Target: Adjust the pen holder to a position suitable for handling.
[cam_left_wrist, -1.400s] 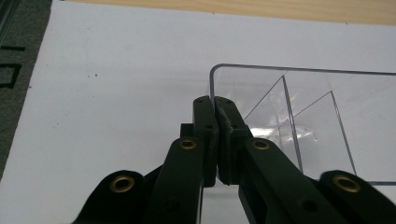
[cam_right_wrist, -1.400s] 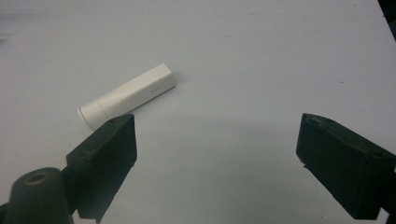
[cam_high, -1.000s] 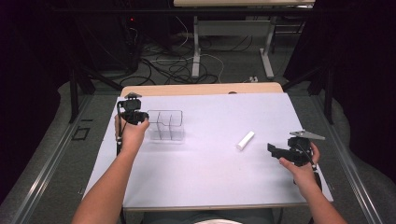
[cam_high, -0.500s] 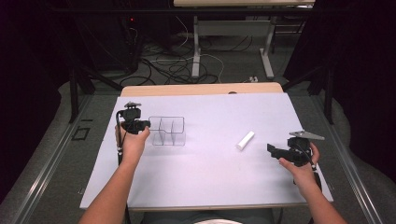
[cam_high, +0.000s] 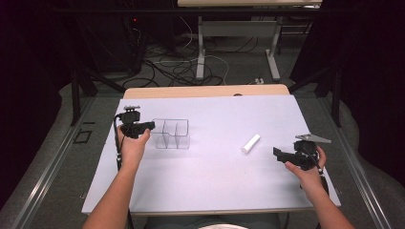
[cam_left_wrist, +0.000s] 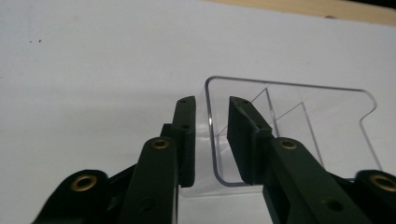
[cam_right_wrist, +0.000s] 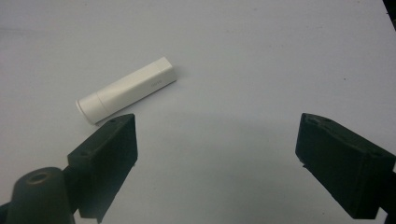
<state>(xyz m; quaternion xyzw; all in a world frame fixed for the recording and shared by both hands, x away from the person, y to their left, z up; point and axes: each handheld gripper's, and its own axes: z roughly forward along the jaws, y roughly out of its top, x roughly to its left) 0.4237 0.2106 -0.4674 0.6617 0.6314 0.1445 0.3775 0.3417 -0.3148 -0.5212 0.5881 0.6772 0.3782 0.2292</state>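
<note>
The desk (cam_high: 210, 186) is covered by a white sheet, with a strip of bare wood at its far edge. On its left part stands a clear box (cam_high: 171, 133), upright, open at the top and split by thin clear walls into compartments. Well apart from it, on the right part of the desk, lies a white tube (cam_high: 251, 143) on its side, angled, its capped end toward the person.

The left claw (cam_high: 149, 126) is at the box's left end wall. In the left gripper view the box (cam_left_wrist: 289, 126) has that wall standing between the two jaws, one jaw outside and one inside the compartment; the gap is narrow, and the jaws sit close on the wall, though whether they press it I cannot tell. The left claw (cam_left_wrist: 211, 135) is level with the rim.

The right claw (cam_high: 278, 152) is held low near the right edge of the desk, near the tube but not touching it. In the right gripper view the right claw (cam_right_wrist: 217, 154) is spread wide and holds nothing; the tube (cam_right_wrist: 127, 89) lies just beyond its left jaw.
</note>
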